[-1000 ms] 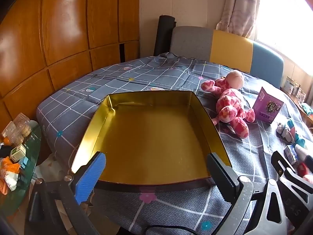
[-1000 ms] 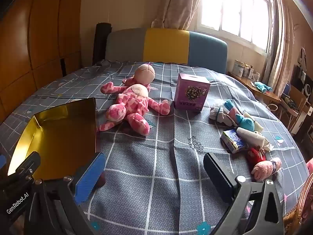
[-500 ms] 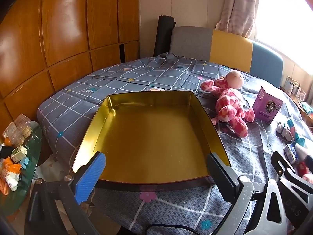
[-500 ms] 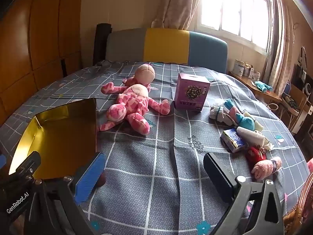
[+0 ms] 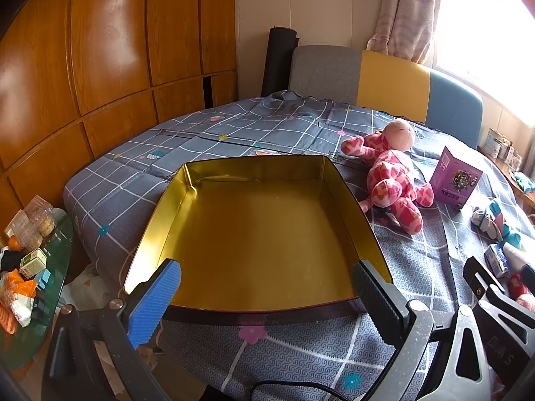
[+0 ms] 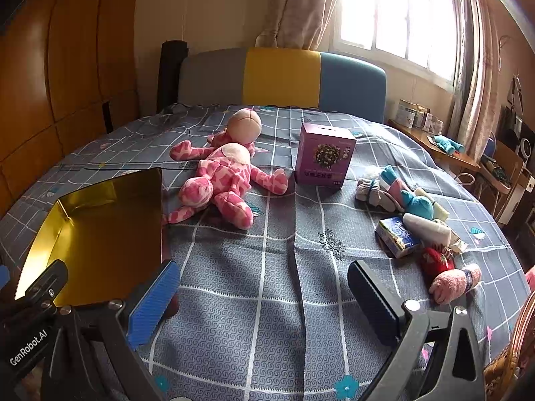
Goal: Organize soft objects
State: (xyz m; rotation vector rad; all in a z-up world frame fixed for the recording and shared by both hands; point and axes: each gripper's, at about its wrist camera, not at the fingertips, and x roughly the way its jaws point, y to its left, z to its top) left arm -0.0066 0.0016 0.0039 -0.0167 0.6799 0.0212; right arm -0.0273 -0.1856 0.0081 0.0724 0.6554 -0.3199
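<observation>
A gold-lined tin tray [image 5: 200, 180] [image 6: 60, 207] lies with nothing in it on the grey checked bedspread. My left gripper [image 5: 265, 295] hangs open at the tray's near edge. A pink spotted plush toy [image 5: 393, 183] [image 6: 220, 180] lies on its back just right of the tray. A heap of rolled socks [image 6: 394, 193], a red sock [image 6: 434, 260] and a pink fuzzy sock [image 6: 454, 282] sits at the right. My right gripper [image 6: 264, 295] is open above bare bedspread, nothing between its fingers.
A purple carton [image 6: 324, 155] [image 5: 456, 182] stands beyond the plush. A blue tissue pack [image 6: 396, 237] and a white tube [image 6: 426, 229] lie among the socks. A glass side table [image 5: 30, 260] with clutter stands left of the bed. A headboard [image 6: 281, 77] backs the bed.
Both views have shifted very slightly; the tray and toy sit marginally lower in frame. Nothing was taken hold of or let go.
</observation>
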